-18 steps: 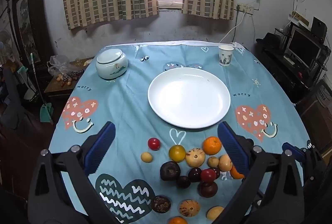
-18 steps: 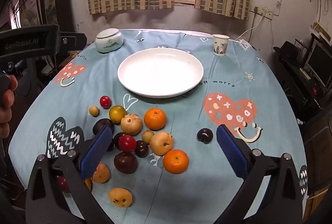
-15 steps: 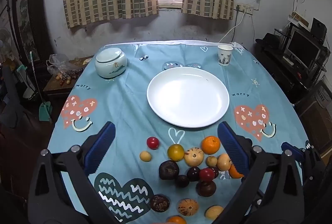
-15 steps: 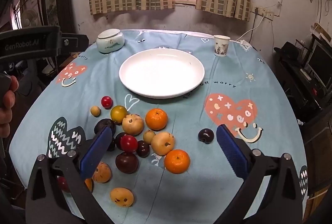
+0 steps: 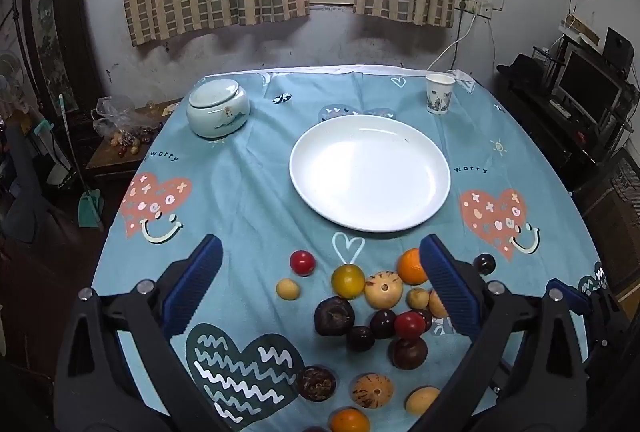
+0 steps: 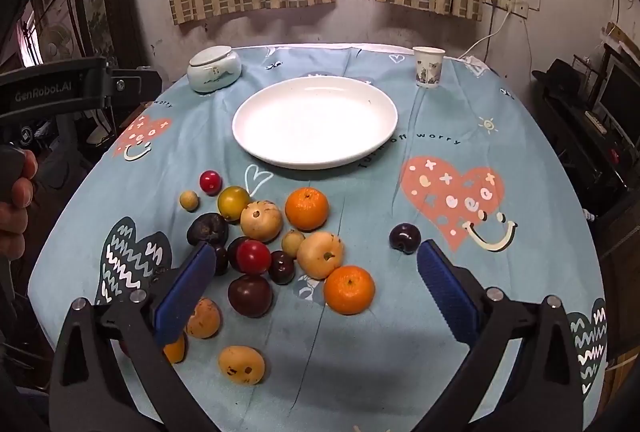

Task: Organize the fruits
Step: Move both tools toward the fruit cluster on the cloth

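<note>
A blue patterned cloth covers the surface [image 5: 248, 192], which fills most of both frames. At its centre sits a large white plate [image 5: 370, 172], bare. A pale lidded jar [image 5: 218, 108] stands in the upper left of the frame and a small paper cup [image 5: 439, 94] in the upper right. Below the plate, in the lower middle of each frame, lies a loose cluster of fruits [image 6: 276, 244]: oranges, tan round ones, dark plums and small red ones. One dark plum [image 6: 405, 238] lies apart to the right. The left gripper [image 5: 320, 290] hovers over the cluster with its blue fingers [image 5: 192, 292] spread wide, holding nothing. The right gripper [image 6: 312, 292] likewise has its fingers [image 6: 446, 292] spread and empty.
</note>
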`<action>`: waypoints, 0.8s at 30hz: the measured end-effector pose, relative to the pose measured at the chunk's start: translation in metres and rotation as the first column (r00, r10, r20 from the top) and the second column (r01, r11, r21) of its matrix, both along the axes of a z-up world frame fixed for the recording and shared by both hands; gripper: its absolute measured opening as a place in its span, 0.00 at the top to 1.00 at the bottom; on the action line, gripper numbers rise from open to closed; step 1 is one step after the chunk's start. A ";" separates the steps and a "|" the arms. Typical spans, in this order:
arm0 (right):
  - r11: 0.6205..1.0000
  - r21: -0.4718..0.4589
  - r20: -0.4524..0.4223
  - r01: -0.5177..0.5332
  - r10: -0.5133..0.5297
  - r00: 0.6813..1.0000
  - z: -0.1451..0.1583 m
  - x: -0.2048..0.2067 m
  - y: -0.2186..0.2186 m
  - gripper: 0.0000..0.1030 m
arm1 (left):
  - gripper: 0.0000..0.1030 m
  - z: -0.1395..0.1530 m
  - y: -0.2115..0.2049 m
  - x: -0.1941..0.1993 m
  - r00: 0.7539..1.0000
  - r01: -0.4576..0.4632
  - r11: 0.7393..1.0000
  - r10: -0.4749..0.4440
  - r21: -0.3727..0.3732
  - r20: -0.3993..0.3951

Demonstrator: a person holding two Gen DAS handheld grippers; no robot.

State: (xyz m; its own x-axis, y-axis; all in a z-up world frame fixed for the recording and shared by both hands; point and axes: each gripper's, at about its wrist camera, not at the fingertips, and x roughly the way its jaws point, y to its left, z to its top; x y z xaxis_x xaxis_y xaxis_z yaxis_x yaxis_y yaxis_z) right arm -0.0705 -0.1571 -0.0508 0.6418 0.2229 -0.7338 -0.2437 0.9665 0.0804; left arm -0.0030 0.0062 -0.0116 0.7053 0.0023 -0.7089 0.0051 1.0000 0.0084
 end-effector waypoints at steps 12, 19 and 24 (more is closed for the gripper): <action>0.998 0.052 0.305 0.029 -0.043 0.951 0.042 -0.036 0.001 0.01 | 0.03 0.001 0.007 -0.006 1.000 -0.007 1.000 0.007 -0.008 0.011; 0.987 0.060 0.442 0.151 -0.162 0.882 0.087 -0.046 -0.015 0.01 | 0.03 0.004 0.010 -0.011 0.999 -0.014 1.000 0.014 -0.009 0.030; 0.999 0.023 0.085 0.049 -0.050 0.995 0.042 -0.021 -0.018 0.01 | 0.03 -0.006 0.016 -0.021 1.000 0.025 0.999 -0.026 0.025 0.012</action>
State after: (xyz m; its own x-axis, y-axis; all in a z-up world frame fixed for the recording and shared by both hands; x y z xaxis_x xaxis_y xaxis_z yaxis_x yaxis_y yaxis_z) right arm -0.0916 -0.1754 -0.0091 0.7125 0.2041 -0.6714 -0.2024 0.9759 0.0818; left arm -0.0236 0.0222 -0.0181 0.7143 0.0018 -0.6998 0.0304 0.9990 0.0335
